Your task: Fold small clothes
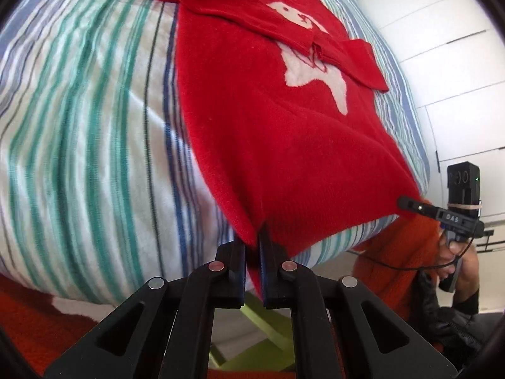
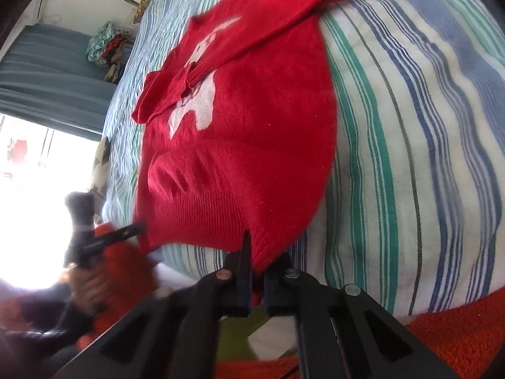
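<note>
Red knit sweater (image 1: 258, 132) with a white animal motif lies flat on the striped bedspread (image 1: 82, 120), both sleeves folded in across the chest. Left claw (image 1: 252, 252) pinches the near-left hem corner, fabric clamped between its narrow pads. Right claw (image 2: 258, 263) grips the near-right hem corner (image 2: 262, 246) likewise, closed on the ribbing. Hem edge hangs at the bed's near side.

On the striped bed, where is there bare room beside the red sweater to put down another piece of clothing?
Bare striped cover lies wide along one long side of the sweater; the right wrist view shows the same on its other side. It is crowded at the near hem, where the left gripper and right gripper pinch the corners.
</note>
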Demonstrator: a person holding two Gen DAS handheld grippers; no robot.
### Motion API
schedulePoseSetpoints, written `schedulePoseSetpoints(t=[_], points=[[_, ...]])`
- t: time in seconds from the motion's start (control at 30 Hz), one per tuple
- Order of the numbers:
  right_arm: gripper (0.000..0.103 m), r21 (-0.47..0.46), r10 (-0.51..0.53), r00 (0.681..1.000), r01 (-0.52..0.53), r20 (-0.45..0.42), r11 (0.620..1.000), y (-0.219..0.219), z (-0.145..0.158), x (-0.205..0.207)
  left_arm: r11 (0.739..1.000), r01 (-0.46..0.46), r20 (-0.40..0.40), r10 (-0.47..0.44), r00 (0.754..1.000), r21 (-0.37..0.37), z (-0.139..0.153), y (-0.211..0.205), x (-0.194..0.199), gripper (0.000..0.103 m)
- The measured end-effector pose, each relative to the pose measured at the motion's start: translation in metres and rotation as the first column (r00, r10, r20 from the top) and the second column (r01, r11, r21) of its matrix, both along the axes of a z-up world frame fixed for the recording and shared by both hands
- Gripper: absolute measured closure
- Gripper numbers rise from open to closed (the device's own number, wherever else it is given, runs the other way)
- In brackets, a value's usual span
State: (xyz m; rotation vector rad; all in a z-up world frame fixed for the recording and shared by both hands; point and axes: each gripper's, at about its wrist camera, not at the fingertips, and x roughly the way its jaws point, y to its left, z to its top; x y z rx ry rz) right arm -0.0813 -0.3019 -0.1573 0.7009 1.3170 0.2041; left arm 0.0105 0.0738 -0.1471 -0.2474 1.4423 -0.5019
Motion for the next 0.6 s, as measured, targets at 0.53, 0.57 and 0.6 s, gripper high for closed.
schedulePoseSetpoints(t=[0.53,0.57,0.6], points=[[0.099,-0.094,0.034,0.971,-0.058,-0.237,0.994,0.013,-0.058,-0.002,0.941,0.076,-0.003,-0.08,0.997,0.33,-0.041,-0.025,-0.008,0.098],[0.099,-0.09,0.028,0.97,-0.052,-0.241,0.995,0.012,-0.06,-0.001,0.94,0.074,-0.002,-0.078,0.997,0.334,-0.041,-0.025,-0.008,0.097],[0.099,-0.086,0.023,0.97,-0.045,-0.244,0.995,0.011,-0.062,-0.001,0.939,0.071,-0.001,-0.075,0.997,0.336,-0.041,-0.024,-0.007,0.096]])
